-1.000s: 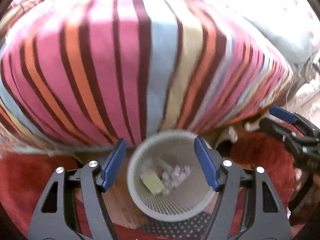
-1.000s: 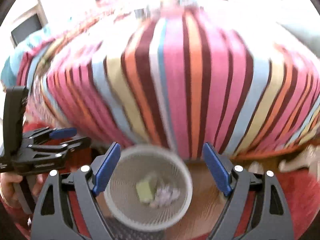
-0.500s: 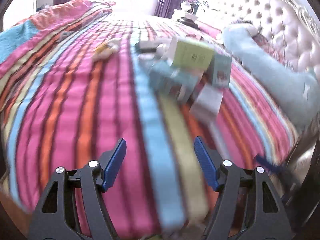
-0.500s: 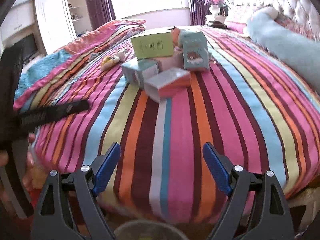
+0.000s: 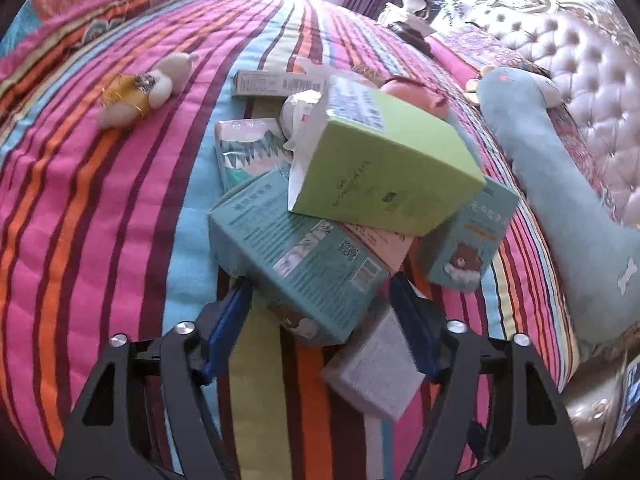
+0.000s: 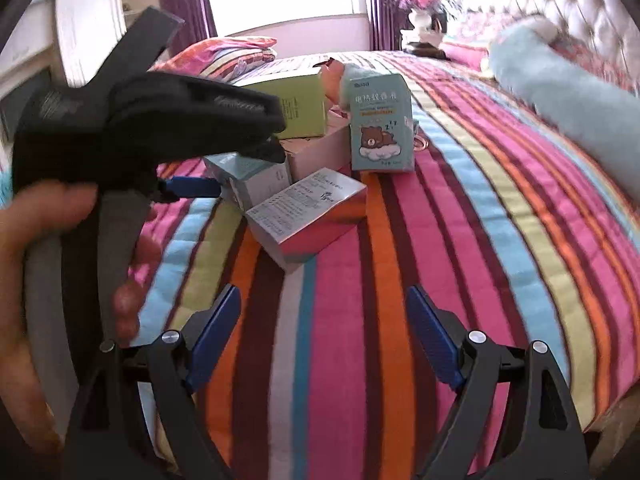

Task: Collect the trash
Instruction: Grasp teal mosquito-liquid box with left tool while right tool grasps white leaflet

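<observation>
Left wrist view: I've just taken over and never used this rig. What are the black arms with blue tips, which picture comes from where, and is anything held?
There is no robot arm: a person holds a clamp-like gripper in each hand, with a camera looking along its two blue-padded fingers. The left gripper is open, its fingers on either side of a teal box at the near edge of a pile, not closed on it. A green box lies tilted on top, and a grey box lies nearest. All rest on a striped bedspread. The other picture looks from the right gripper, open and empty over the bedspread; it shows the left gripper from the side at the pile, and a bear box standing upright.
</observation>
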Tool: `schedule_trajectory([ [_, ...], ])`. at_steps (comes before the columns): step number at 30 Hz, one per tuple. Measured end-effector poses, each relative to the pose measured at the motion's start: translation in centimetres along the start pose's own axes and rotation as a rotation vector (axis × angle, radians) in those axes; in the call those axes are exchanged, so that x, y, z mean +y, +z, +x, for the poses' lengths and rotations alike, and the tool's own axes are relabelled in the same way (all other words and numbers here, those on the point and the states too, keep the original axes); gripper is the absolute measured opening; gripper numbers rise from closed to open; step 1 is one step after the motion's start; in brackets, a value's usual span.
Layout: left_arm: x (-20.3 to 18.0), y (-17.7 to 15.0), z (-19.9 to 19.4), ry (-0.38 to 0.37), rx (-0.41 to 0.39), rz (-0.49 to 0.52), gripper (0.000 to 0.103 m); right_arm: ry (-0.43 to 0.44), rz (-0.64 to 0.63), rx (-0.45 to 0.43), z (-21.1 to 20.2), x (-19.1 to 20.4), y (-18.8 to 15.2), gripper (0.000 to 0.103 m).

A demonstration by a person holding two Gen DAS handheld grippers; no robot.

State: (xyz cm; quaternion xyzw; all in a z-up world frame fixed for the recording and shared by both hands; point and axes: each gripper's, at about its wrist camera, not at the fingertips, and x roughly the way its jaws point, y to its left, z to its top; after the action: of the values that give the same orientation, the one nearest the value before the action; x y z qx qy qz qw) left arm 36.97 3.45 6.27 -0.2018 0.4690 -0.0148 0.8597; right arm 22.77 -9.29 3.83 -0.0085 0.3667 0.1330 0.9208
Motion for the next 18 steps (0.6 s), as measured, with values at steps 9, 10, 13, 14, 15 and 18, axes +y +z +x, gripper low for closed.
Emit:
schedule_trajectory([
  [9, 1.3, 1.1, 0.7, 0.081, 0.007, 0.041, 0.082, 0.008, -0.001, 0.009, 1.2, 0.4, 1.6, 0.080],
  [10, 1.6, 1.2, 0.6, 0.114, 0.007, 0.056, 0.082, 0.012, 0.003, 0.008, 1.3, 0.6, 1.8, 0.080],
  [13, 2.9, 1.2, -0.1, 0.119, -0.007, 0.074, 0.082, 0.023, 0.010, 0.012, 2.0, 1.2, 2.5, 0.080],
  [14, 3.3, 1.3, -0.4, 0.137, -0.016, 0.083, 0.082, 0.027, 0.014, 0.016, 2.4, 1.4, 2.8, 0.080],
  [15, 3.5, 1.3, -0.6, 0.165, -0.024, 0.098, 0.082, 0.027, 0.023, 0.026, 2.8, 1.8, 3.0, 0.080],
  [18, 4.0, 1.6, -1.1, 0.203, -0.024, 0.136, 0.082, 0.025, 0.056, 0.042, 4.0, 2.4, 3.7, 0.080],
])
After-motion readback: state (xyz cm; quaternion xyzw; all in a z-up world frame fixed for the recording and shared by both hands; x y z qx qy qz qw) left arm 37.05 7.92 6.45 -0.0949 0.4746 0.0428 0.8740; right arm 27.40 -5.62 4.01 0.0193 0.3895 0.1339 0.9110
